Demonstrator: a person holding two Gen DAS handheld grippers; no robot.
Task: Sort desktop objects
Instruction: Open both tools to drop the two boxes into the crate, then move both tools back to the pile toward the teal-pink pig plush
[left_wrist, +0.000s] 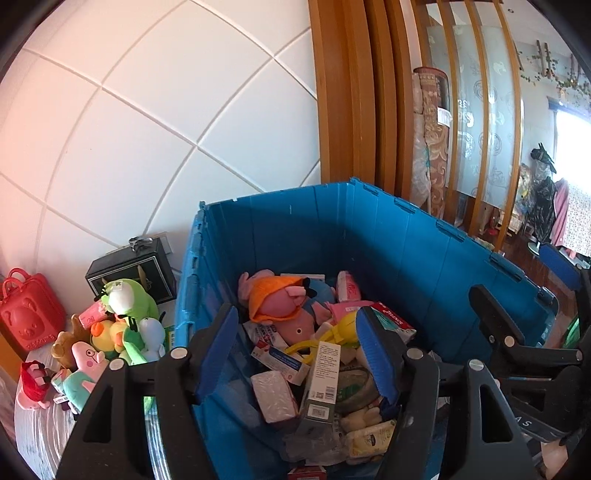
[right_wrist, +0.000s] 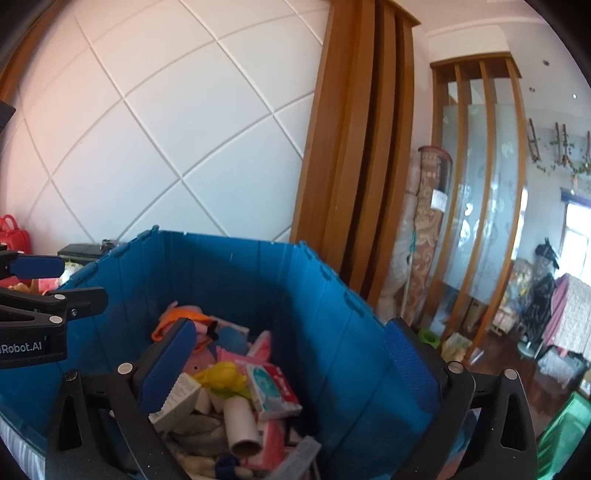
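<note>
Nearest the lens, the left gripper (left_wrist: 299, 343) stood with its jaws apart and nothing between the pads; they hung just above the jumble inside the blue crate (left_wrist: 424, 243). Directly under that gap lay a grey carton (left_wrist: 322, 380), its long axis running away from the camera, roughly in line with the fingers, so the pads flanked its long sides. A white packet (left_wrist: 273, 397) lay just left of it, and a yellow toy (left_wrist: 341, 328) just beyond.

The right gripper (right_wrist: 291, 373) was spread as wide as it appeared able to go, empty too; its right finger sat near the crate's right wall. Below it and slightly left of centre, a cardboard tube (right_wrist: 242, 424) lay with its axis pointing mostly toward the camera, an open end nearest. A green-and-red box (right_wrist: 271, 391) touched it on the right.

Farther in, a pink plush (left_wrist: 284, 306) in an orange hat rested against the back of the pile.

Outside the crate, to its left, a heap of soft toys (left_wrist: 110, 332) sat on the table, well apart from both grippers but nearer the left one.

The left gripper looked better placed for the carton, the right for the tube.
</note>
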